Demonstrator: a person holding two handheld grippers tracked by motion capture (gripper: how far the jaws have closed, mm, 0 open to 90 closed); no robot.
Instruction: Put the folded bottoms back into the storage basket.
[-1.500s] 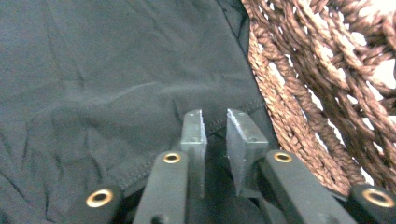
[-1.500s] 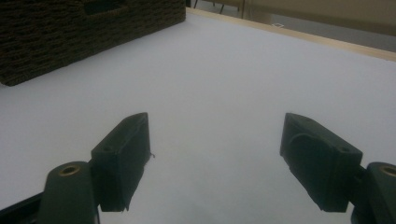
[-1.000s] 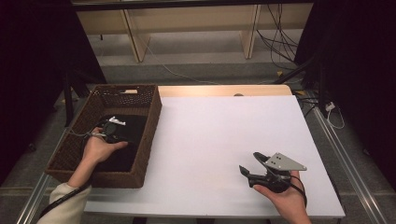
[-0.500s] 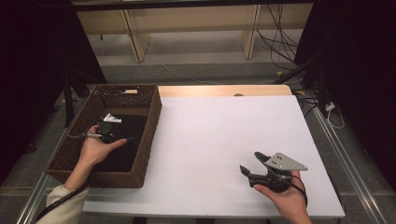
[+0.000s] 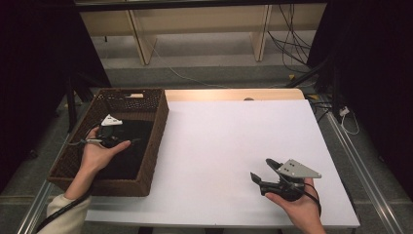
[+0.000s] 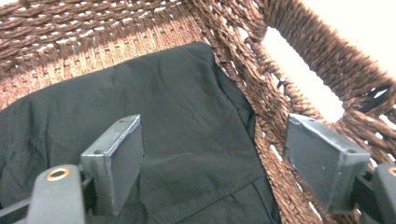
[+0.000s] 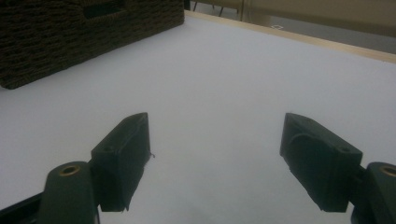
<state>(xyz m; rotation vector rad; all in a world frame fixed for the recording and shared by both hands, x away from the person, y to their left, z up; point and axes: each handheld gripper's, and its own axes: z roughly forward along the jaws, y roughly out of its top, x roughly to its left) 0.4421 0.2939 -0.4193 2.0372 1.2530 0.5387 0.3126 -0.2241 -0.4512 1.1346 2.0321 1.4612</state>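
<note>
Near the tabletop's [image 5: 234, 141] front right corner, the right gripper [image 5: 265, 171] rests in a hand just above the white surface, its jaws wide apart and empty, pointing toward the left side. Farther back, at the left edge, a brown wicker basket [image 5: 155, 134] stands with its long axis running front to back. A black cloth [image 6: 177, 140] lies flat on the basket floor, its long axis along the basket's and one edge against the woven wall. The left gripper [image 6: 212, 154] hovers over the cloth; its jaws have just been opening and stand wide, the cloth below them, not pinched.
</note>
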